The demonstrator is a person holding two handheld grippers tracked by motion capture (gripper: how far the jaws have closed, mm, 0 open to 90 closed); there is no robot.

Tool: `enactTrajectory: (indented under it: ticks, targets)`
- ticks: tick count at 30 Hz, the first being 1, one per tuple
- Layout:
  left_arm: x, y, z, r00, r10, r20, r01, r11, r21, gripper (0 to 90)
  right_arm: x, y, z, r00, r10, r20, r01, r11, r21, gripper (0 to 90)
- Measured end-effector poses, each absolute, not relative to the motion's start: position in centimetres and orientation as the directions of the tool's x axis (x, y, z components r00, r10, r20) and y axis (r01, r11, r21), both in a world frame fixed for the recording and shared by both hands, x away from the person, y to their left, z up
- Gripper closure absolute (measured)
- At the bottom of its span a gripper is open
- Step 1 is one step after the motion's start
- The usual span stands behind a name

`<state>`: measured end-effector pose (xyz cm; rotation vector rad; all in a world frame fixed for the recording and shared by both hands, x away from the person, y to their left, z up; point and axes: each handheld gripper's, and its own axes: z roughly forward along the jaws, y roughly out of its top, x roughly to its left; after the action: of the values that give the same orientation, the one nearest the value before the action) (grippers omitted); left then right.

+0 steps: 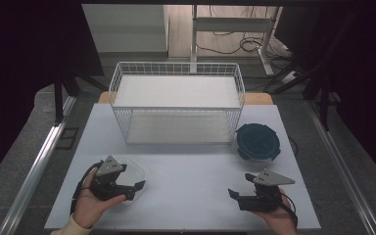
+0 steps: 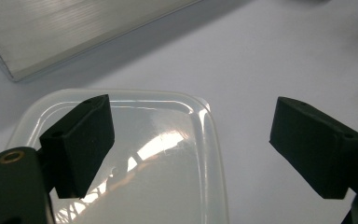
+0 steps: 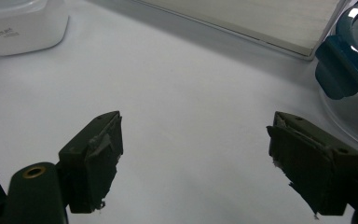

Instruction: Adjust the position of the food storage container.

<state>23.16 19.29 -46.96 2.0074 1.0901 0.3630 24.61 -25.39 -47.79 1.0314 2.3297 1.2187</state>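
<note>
Right gripper view gives us small grey print on the clear container's (image 3: 23, 25) wall, too blurred to read. From the high view we see both hands low at the table's (image 1: 191, 171) near edge: the left gripper (image 1: 136, 187) spread wide over that container (image 1: 136, 171), gripping nothing; the right gripper (image 1: 237, 196) equally wide above bare tabletop. We see the blue-lidded bowl (image 1: 258, 142) beside the wire basket (image 1: 176, 68).
</note>
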Motion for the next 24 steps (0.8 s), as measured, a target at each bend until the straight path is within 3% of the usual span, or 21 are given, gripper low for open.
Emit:
enactTrajectory:
  ticks: [12, 24]
  targets:
    - [22.7, 19.3, -47.0, 0.600, 0.791, -0.118, 0.564, -0.314, 0.764, 13.9, 24.4, -24.9, -47.7, -0.699, 0.714, 0.043, 0.459, 0.401, 0.793, 19.5]
    - [22.6, 19.8, -47.2, 0.613, 0.781, -0.118, 0.556, -0.320, 0.767, 14.1, 24.2, -24.1, -47.5, -0.708, 0.705, 0.041, 0.473, 0.431, 0.768, 26.8]
